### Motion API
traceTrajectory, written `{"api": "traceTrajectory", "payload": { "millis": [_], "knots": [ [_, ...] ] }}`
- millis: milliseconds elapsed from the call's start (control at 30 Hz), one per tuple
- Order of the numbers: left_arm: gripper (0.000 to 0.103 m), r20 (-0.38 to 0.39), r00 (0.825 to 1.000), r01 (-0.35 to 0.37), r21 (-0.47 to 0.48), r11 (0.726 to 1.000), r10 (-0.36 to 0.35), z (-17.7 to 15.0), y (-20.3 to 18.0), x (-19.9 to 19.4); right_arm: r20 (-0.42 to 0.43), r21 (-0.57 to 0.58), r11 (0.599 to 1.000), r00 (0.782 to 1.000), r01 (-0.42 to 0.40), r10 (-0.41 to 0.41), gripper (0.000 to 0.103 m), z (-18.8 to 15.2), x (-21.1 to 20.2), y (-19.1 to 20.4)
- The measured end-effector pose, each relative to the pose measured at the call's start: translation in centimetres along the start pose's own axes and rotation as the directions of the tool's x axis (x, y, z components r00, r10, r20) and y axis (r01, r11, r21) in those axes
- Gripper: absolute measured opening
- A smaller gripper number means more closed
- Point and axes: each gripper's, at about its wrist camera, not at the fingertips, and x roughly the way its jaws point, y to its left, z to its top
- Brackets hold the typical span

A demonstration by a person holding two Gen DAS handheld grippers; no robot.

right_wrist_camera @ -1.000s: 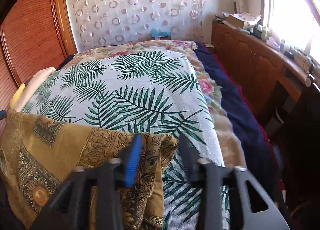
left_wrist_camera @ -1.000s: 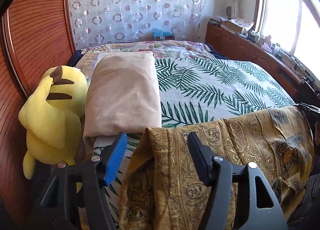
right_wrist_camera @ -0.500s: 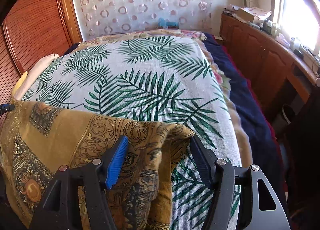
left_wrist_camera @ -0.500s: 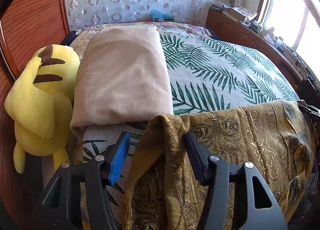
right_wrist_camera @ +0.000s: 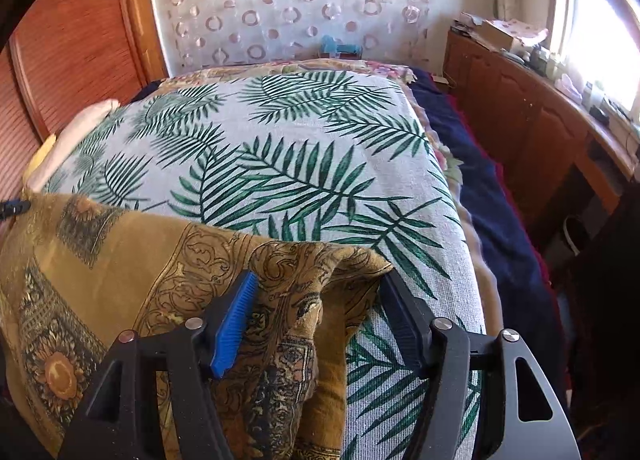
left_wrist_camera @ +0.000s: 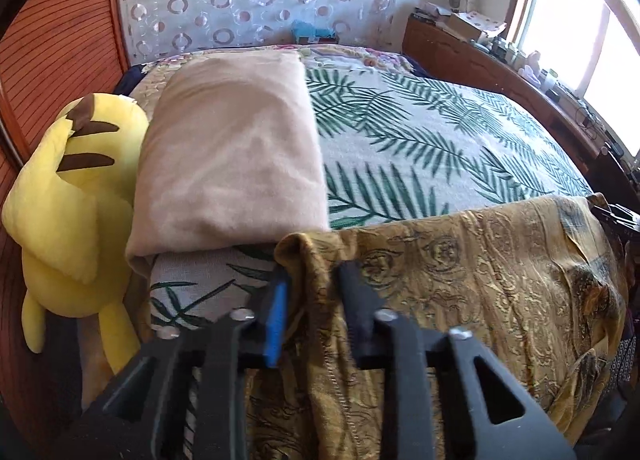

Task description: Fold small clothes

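A mustard-gold patterned cloth [left_wrist_camera: 460, 280] lies spread across the near edge of the bed, hanging over the front. My left gripper [left_wrist_camera: 314, 284] has its jaws closing on the cloth's left corner, and a raised fold is pinched between the blue pad and the black finger. In the right wrist view the same cloth [right_wrist_camera: 120, 260] bunches up at its right corner. My right gripper [right_wrist_camera: 320, 288] straddles that bunched corner with its jaws closing. The blue pad touches the cloth, while bedspread still shows beside the right finger.
A palm-leaf bedspread [left_wrist_camera: 440, 132] covers the bed. A folded beige blanket [left_wrist_camera: 232, 148] and a yellow plush toy [left_wrist_camera: 68, 200] lie at the left, against a wooden wardrobe [left_wrist_camera: 52, 40]. A wooden sideboard [right_wrist_camera: 520, 100] with clutter runs along the right under the window.
The left gripper sank toward the cloth's left corner and its jaws closed onto the fold. The right gripper's jaws widened around the bunched right corner, then narrowed slightly.
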Motion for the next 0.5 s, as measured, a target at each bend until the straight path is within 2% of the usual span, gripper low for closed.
{"api": "traceTrajectory", "payload": {
  "millis": [33, 67, 100, 133, 200, 300, 400, 500],
  "knots": [
    [0.011, 0.004, 1.0, -0.011, 0.014, 1.0, 0.011, 0.0, -0.4, -0.1, 0.001, -0.013, 1.0, 1.0, -0.017, 0.017, 0.041, 0.0, -0.1, 0.3],
    [0.01, 0.011, 1.0, -0.026, 0.029, 0.999, 0.026, 0.0, -0.8, -0.5, -0.003, -0.024, 0.999, 0.999, -0.04, 0.04, 0.023, -0.1, -0.2, 0.6],
    [0.009, 0.022, 0.999, -0.034, 0.036, 0.999, 0.034, 0.0, -1.2, -0.8, -0.009, -0.029, 0.998, 0.998, -0.062, 0.062, 0.015, -0.1, -0.3, 0.9],
    [0.008, 0.044, 0.998, -0.04, 0.038, 0.998, 0.038, 0.0, -1.6, -1.6, -0.015, -0.036, 0.996, 0.997, -0.079, 0.079, 0.011, -0.2, -0.4, 1.2],
    [0.008, 0.089, 0.996, -0.023, 0.03, 0.999, 0.02, -0.1, -2.0, -3.4, -0.003, -0.059, 0.996, 0.998, -0.063, 0.063, 0.009, -0.5, -1.0, 1.8],
    [0.007, 0.188, 0.982, 0.003, 0.021, 1.0, -0.007, -0.3, -2.8, -7.7, 0.077, -0.033, 0.995, 0.992, -0.099, 0.101, 0.008, -0.8, -3.9, 1.7],
    [0.007, 0.304, 0.953, 0.01, 0.011, 1.0, -0.013, -0.7, -3.7, -12.5, 0.195, -0.002, 0.991, 0.972, -0.133, 0.131, 0.008, -1.0, -8.9, 1.1],
    [0.007, 0.416, 0.909, 0.013, 0.02, 1.0, -0.02, -1.1, -5.0, -17.5, 0.29, -0.004, 0.991, 0.948, -0.135, 0.13, 0.008, -1.2, -13.7, 1.0]
  ]
}}
